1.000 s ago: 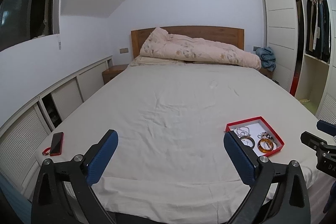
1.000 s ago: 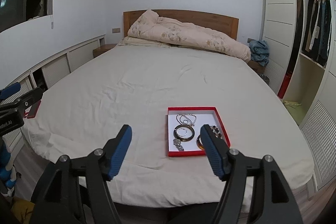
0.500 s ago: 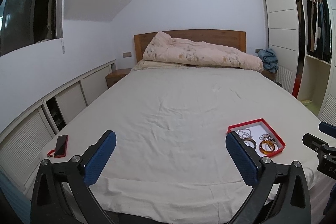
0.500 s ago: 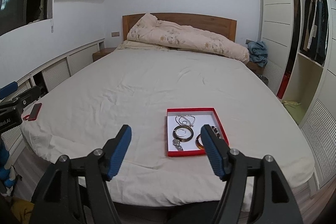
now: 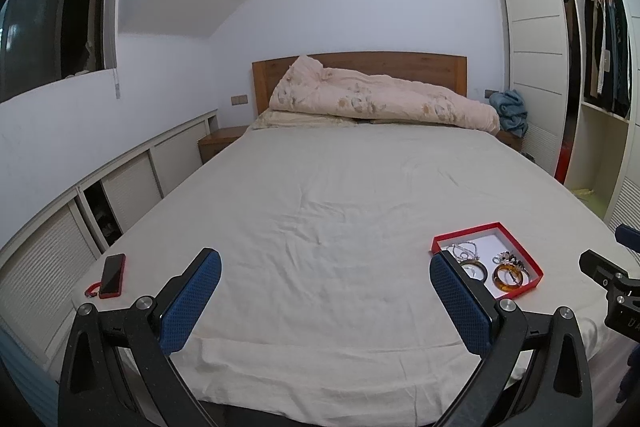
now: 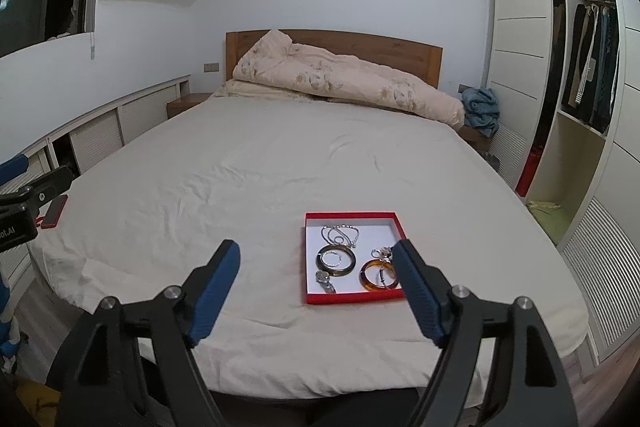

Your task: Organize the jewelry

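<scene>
Both grippers are hovering above the near edge of the bed (image 6: 248, 163), spread wide and carrying nothing. The right gripper (image 6: 316, 263) is facing the red tray (image 6: 352, 215), which is lying just ahead of it and slightly toward its right finger; that finger is overlapping the tray's right side in the right wrist view. From the left gripper (image 5: 325, 269) the same red tray (image 5: 532, 263) is sitting off beyond its right finger, while a red-cased phone (image 5: 113, 275) is resting well out to its left.

Inside the tray, a silver chain necklace (image 6: 340, 235) is lying at the far end, a dark bangle (image 6: 336, 259) is sitting in the middle with a thin ring inside it, an amber bangle (image 6: 378, 275) is lying nearer the right finger, a small watch (image 6: 325, 279) is at the near left, and a cluster of small pieces (image 6: 382, 251) is too tangled to tell apart.

The bangles are looking rigid, smooth and likely slippery and breakable, so pinching across one side of the hoop seems safest. The necklace is looking limp and light; it would probably drape and snag, so gathering it at its bunched middle seems wiser. The soft mattress will likely give under downward pressure.
</scene>
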The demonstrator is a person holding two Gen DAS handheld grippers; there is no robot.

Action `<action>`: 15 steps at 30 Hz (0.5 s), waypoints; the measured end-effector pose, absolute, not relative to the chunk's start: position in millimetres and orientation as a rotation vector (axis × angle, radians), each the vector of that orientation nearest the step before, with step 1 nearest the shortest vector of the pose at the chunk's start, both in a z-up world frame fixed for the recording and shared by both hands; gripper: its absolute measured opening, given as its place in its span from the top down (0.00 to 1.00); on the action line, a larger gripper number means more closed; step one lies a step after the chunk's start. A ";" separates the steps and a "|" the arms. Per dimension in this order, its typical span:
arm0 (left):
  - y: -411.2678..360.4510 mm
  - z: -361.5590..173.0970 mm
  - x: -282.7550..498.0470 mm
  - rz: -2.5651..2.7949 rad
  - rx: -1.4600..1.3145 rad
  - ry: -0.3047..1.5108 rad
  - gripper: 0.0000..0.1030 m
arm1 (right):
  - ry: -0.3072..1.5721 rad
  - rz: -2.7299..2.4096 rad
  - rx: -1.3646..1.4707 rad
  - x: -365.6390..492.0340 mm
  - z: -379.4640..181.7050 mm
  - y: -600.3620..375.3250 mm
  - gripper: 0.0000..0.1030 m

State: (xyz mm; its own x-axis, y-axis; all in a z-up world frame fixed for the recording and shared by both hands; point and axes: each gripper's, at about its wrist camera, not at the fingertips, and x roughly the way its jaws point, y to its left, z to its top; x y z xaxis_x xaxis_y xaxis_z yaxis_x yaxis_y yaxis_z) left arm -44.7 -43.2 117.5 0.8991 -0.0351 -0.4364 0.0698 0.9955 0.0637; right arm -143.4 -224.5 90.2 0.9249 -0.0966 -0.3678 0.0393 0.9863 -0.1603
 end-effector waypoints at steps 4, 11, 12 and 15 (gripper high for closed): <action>-41.5 114.0 -42.0 -0.059 0.071 0.459 0.00 | 0.393 -0.089 -0.156 -140.2 87.6 -225.1 0.24; -37.5 109.6 -36.5 -0.069 0.059 0.475 0.00 | 0.410 -0.107 -0.154 -135.7 83.5 -226.9 0.24; -36.9 108.5 -36.4 -0.069 0.059 0.477 0.00 | 0.413 -0.108 -0.156 -135.1 82.8 -226.7 0.24; -36.2 105.1 -34.8 -0.072 0.056 0.486 0.00 | 0.423 -0.109 -0.159 -133.3 80.7 -226.3 0.24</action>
